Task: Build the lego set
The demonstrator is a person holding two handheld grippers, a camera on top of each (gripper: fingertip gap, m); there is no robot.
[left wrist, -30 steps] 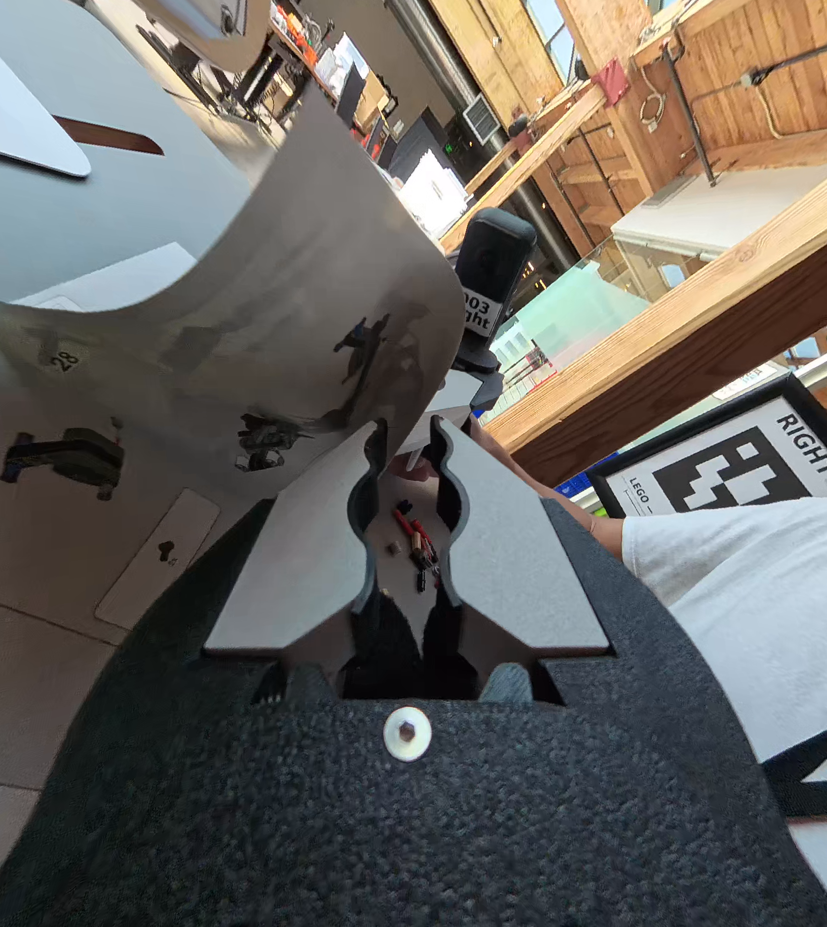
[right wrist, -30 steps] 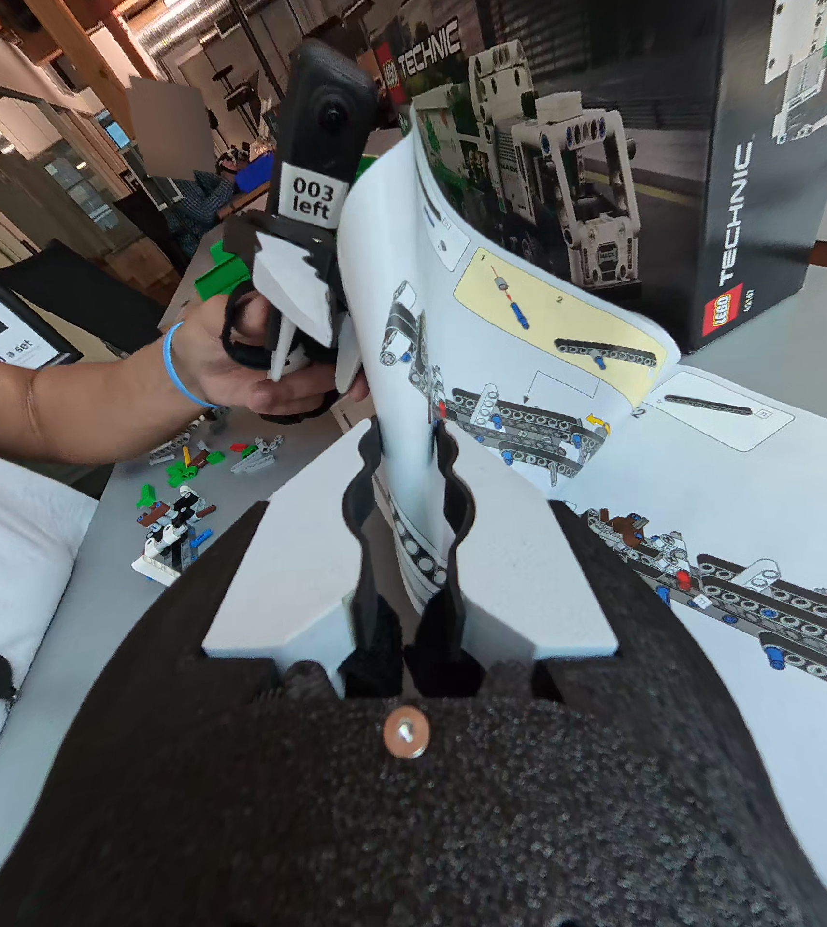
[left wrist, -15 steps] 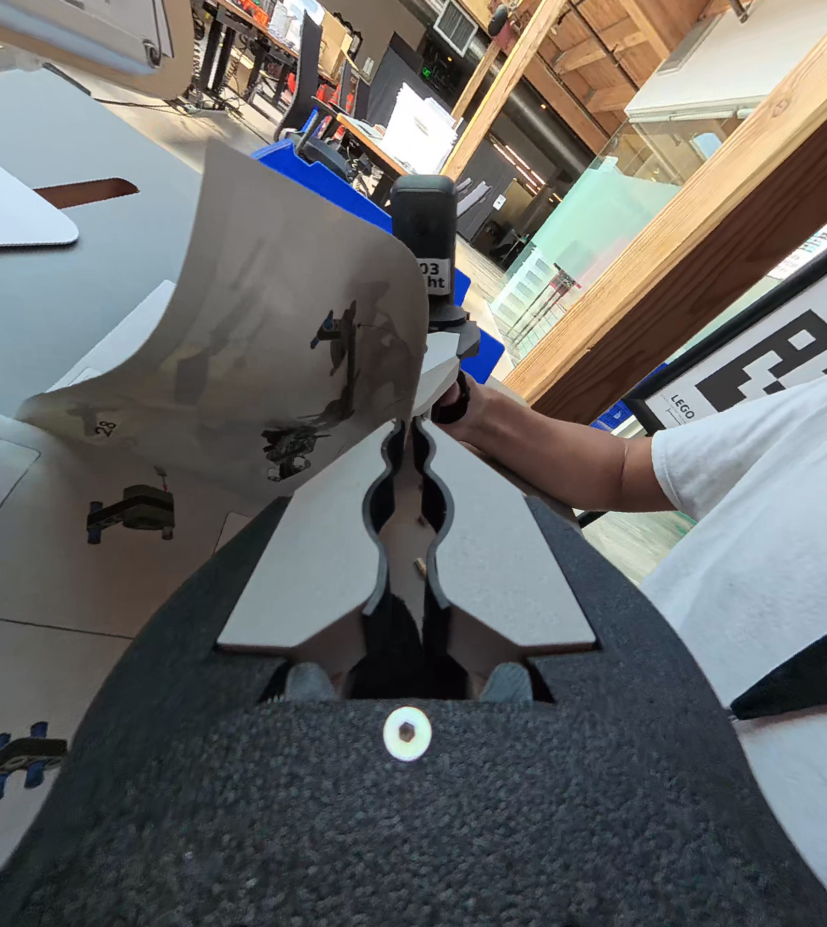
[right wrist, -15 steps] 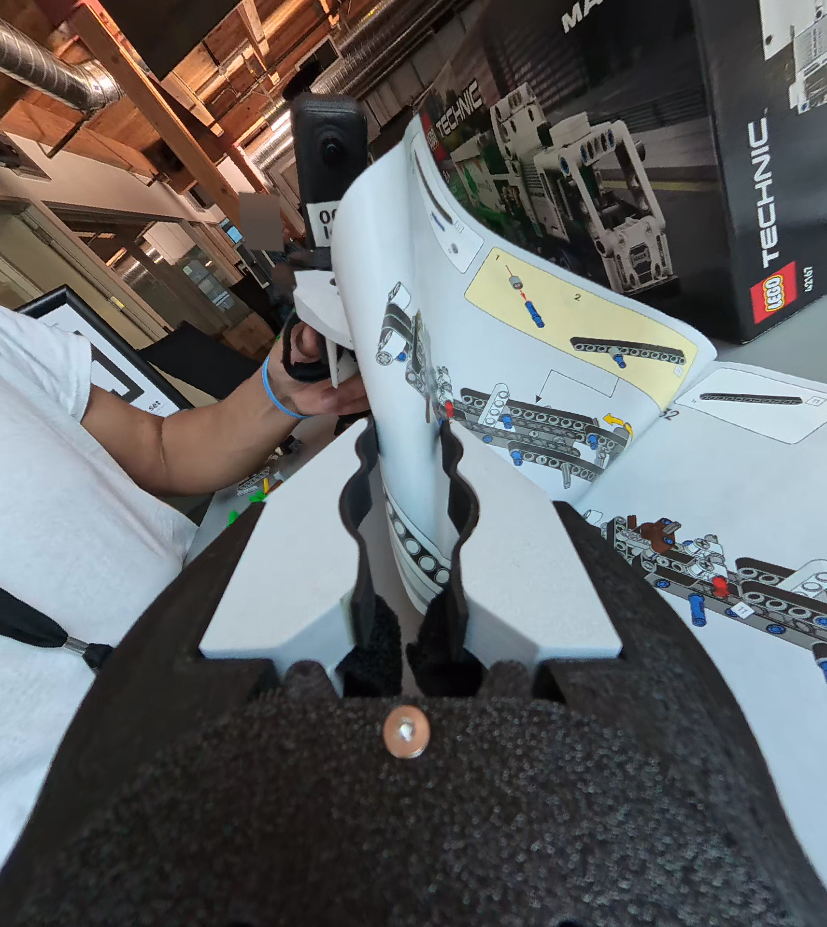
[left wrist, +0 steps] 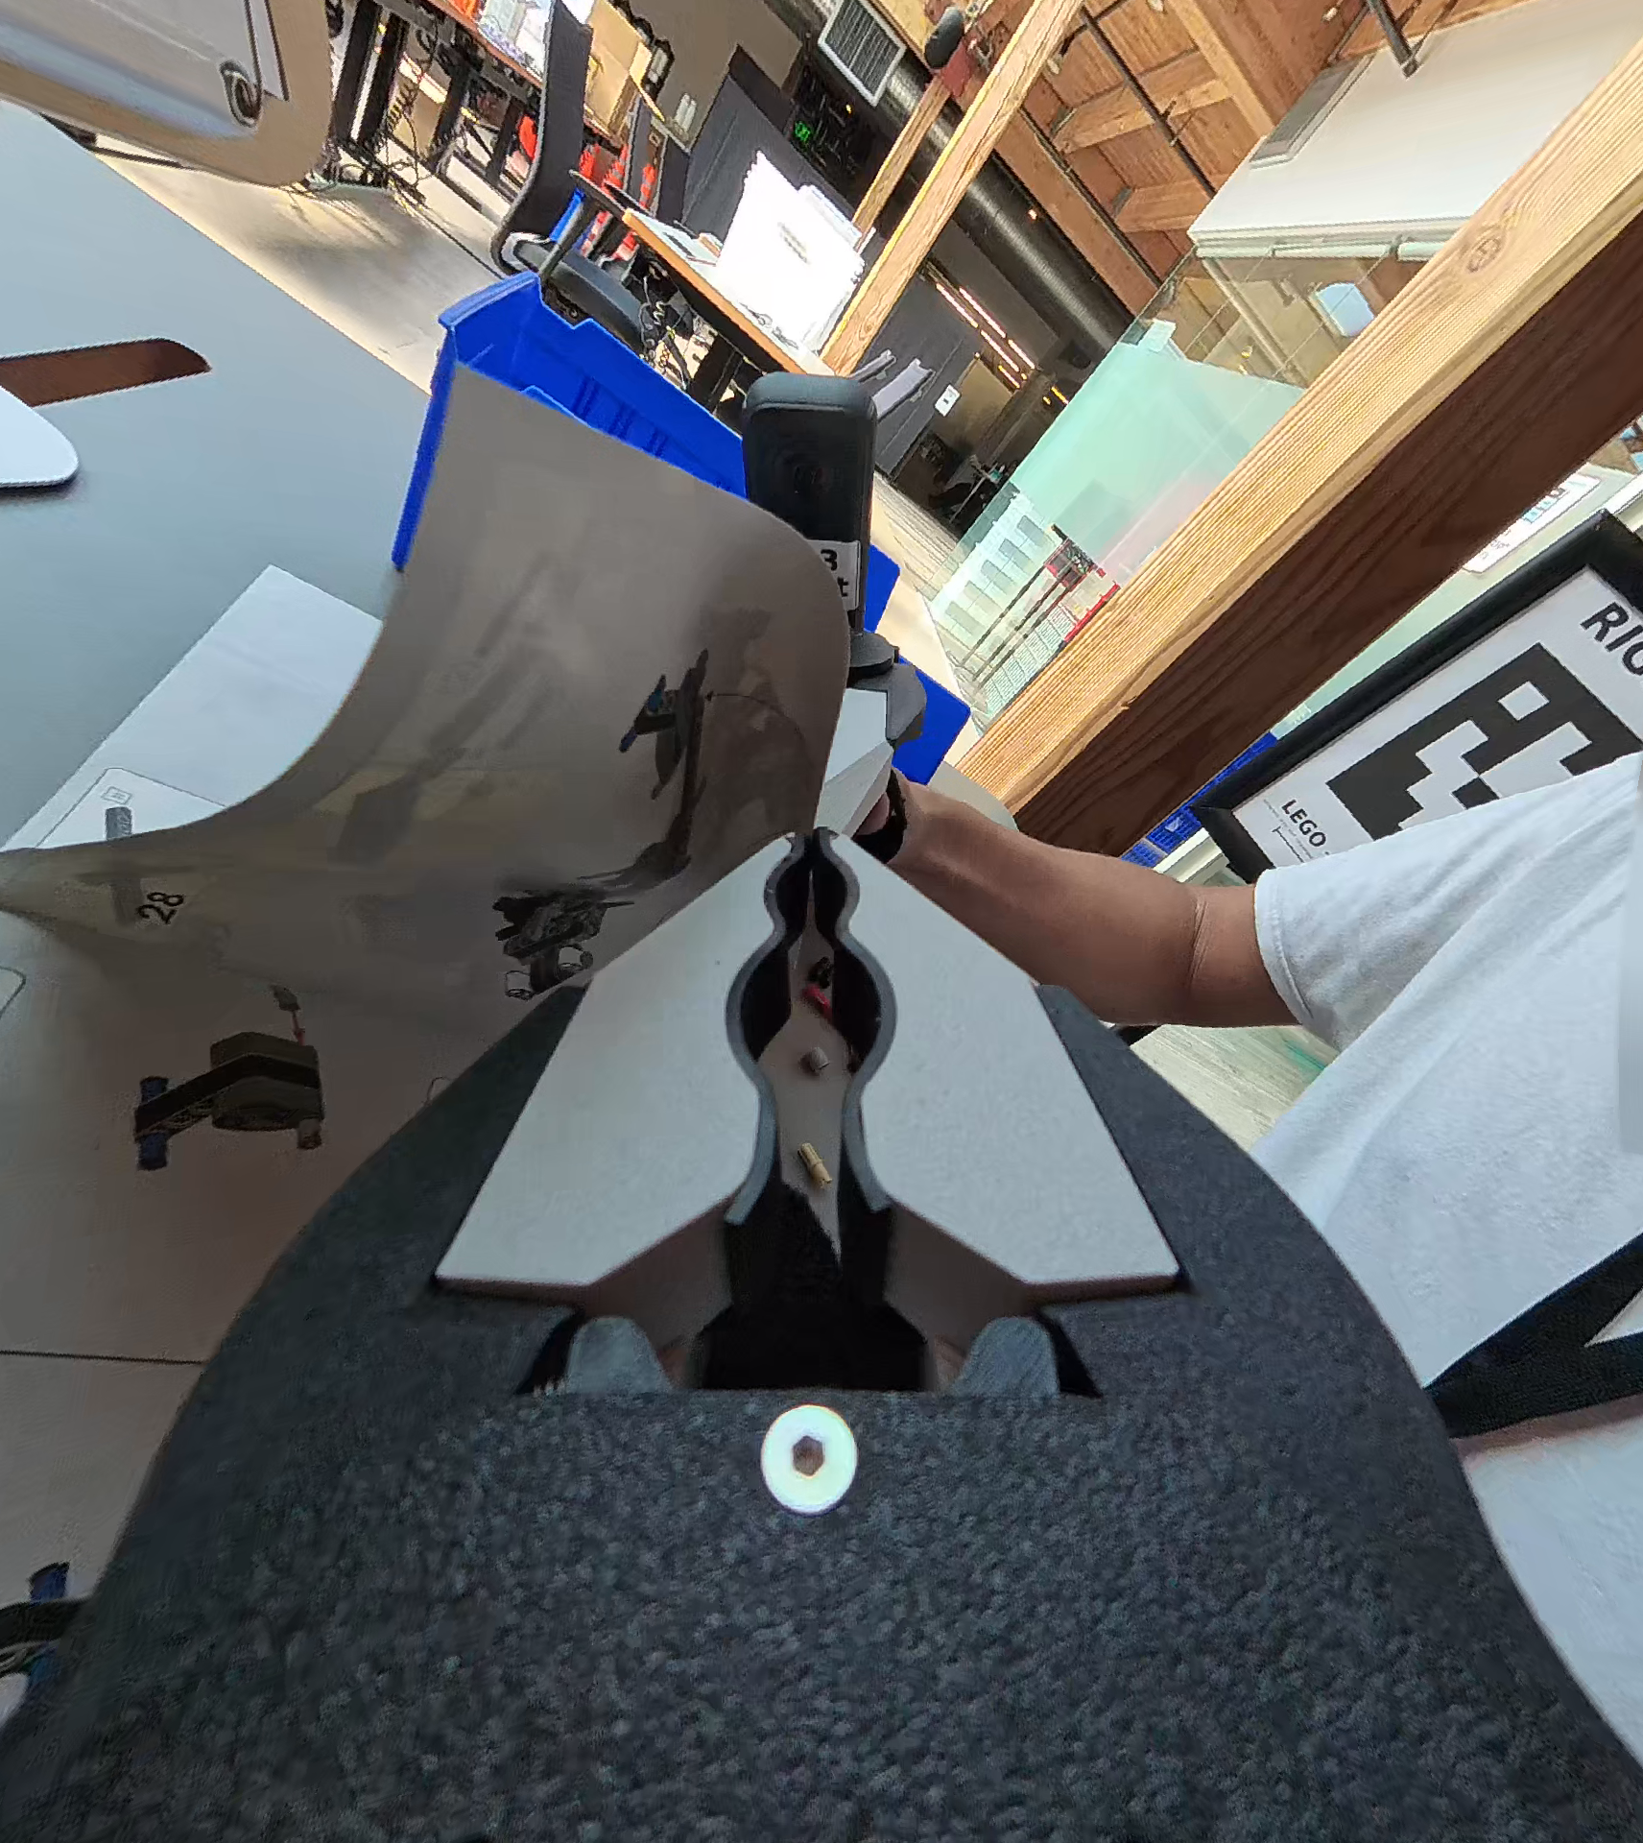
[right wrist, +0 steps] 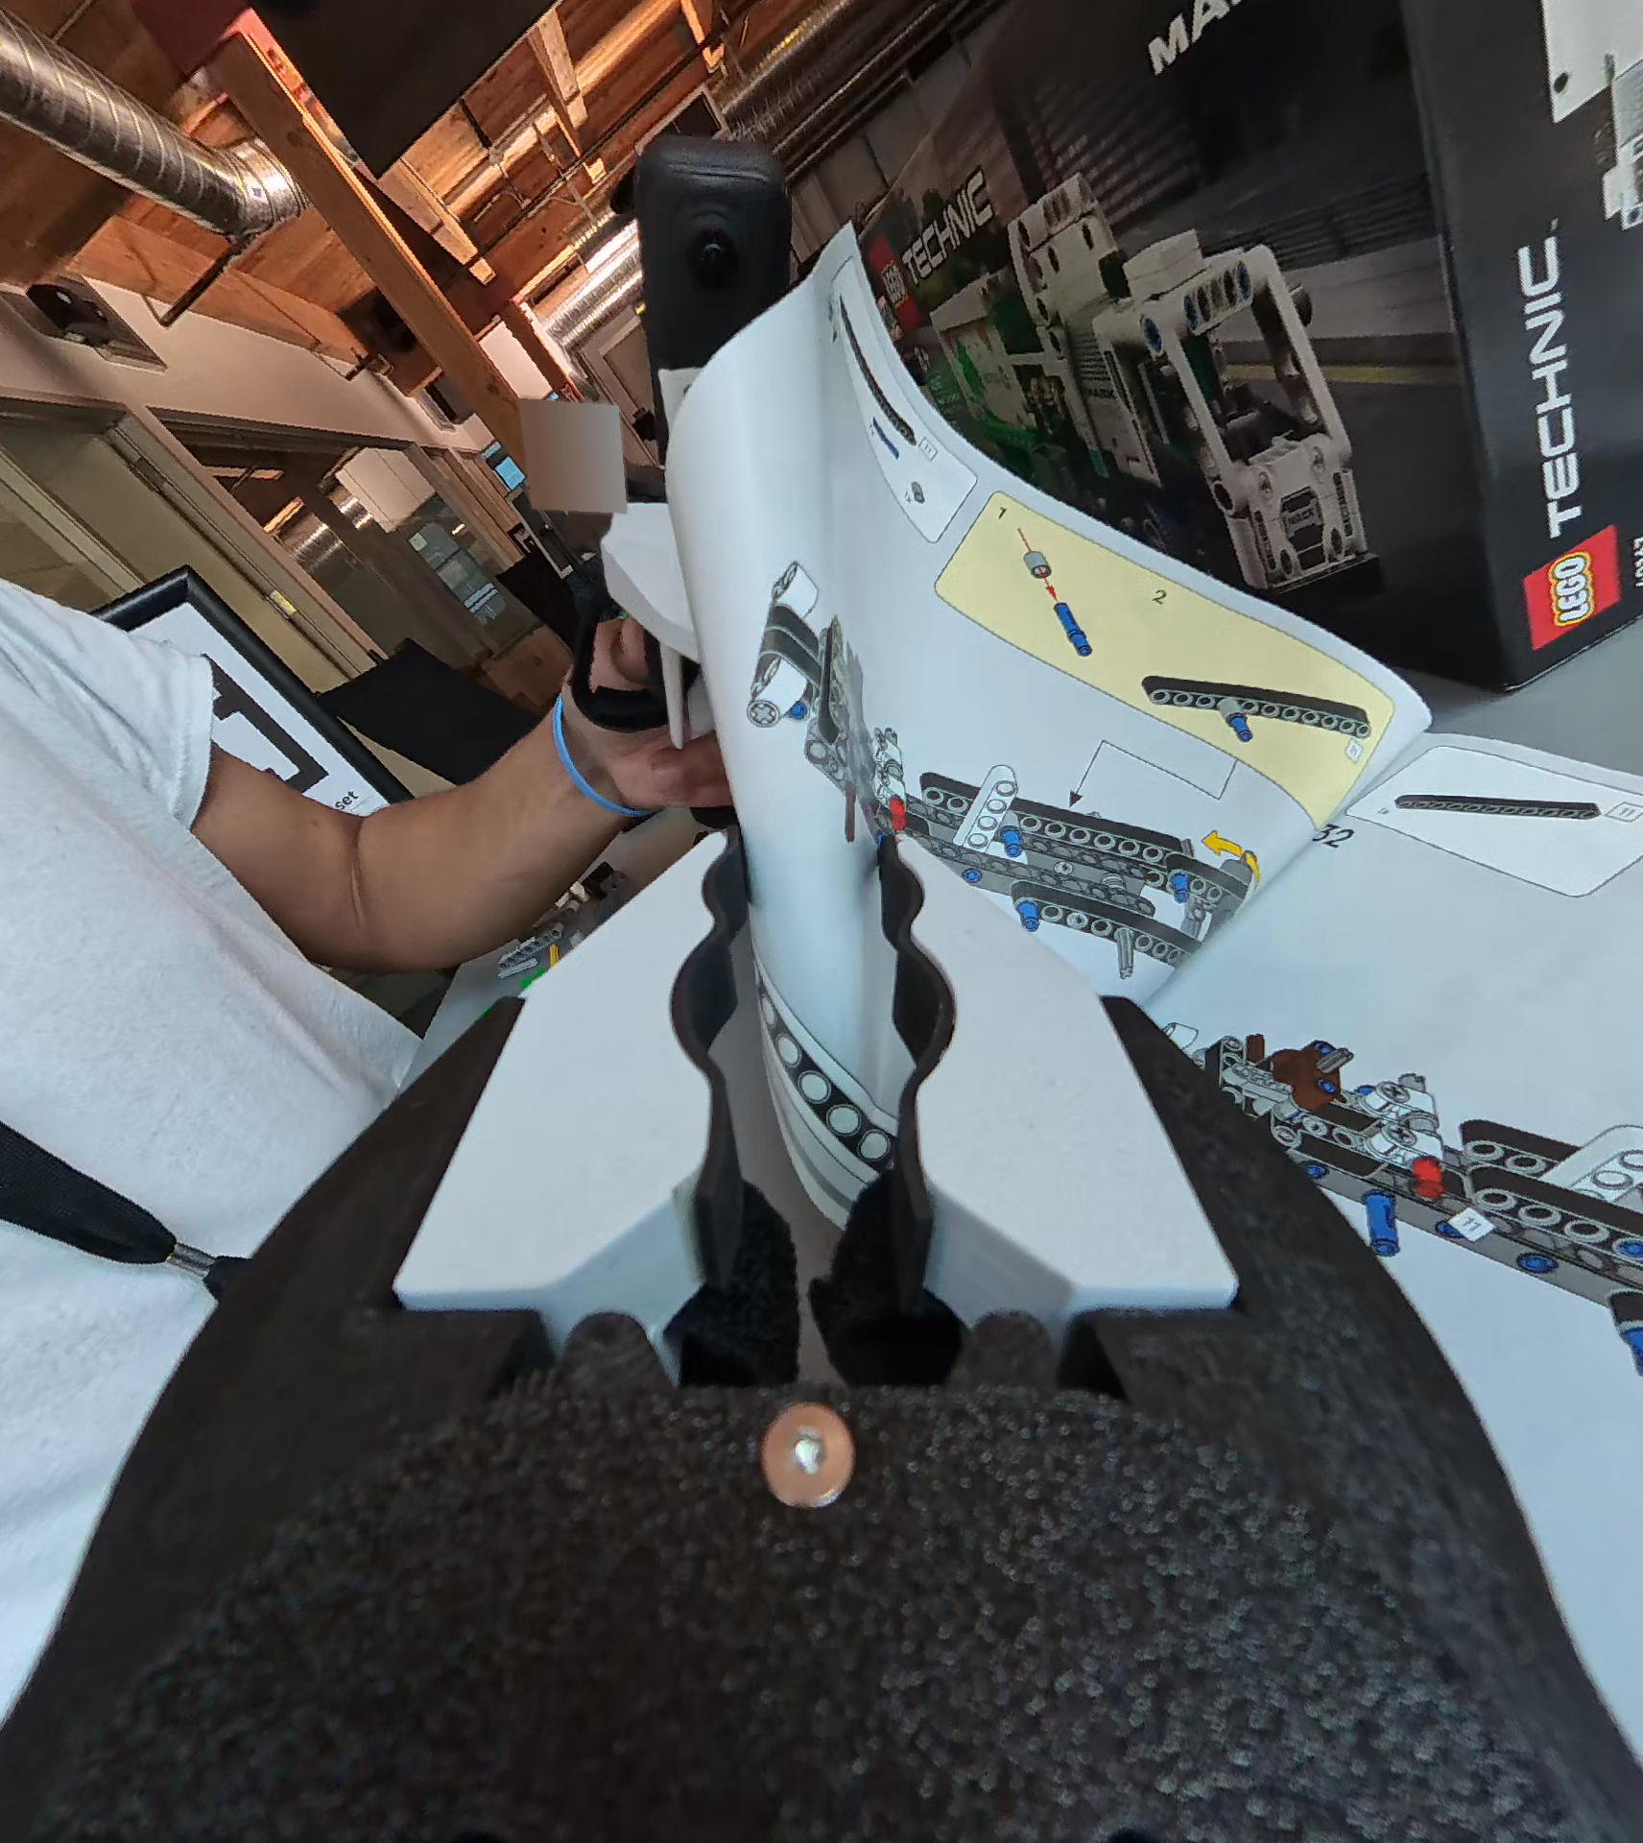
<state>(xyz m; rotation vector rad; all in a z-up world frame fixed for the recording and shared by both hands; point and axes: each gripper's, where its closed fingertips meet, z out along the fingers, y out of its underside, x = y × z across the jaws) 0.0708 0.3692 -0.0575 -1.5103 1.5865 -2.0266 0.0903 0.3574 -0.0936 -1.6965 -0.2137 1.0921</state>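
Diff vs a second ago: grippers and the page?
The left gripper closed: its fingers stood apart a second ago and now meet at the tips beside the lifted white instruction-booklet page, with no visible hold on it. The page stands steeper. Unchanged: the right gripper stays around the page's edge, fingers apart.

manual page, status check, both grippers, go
Left gripper jaws shut, nothing between them. Right gripper jaws part open around the lifted manual page, which curls upright. Loose bricks on the table below.
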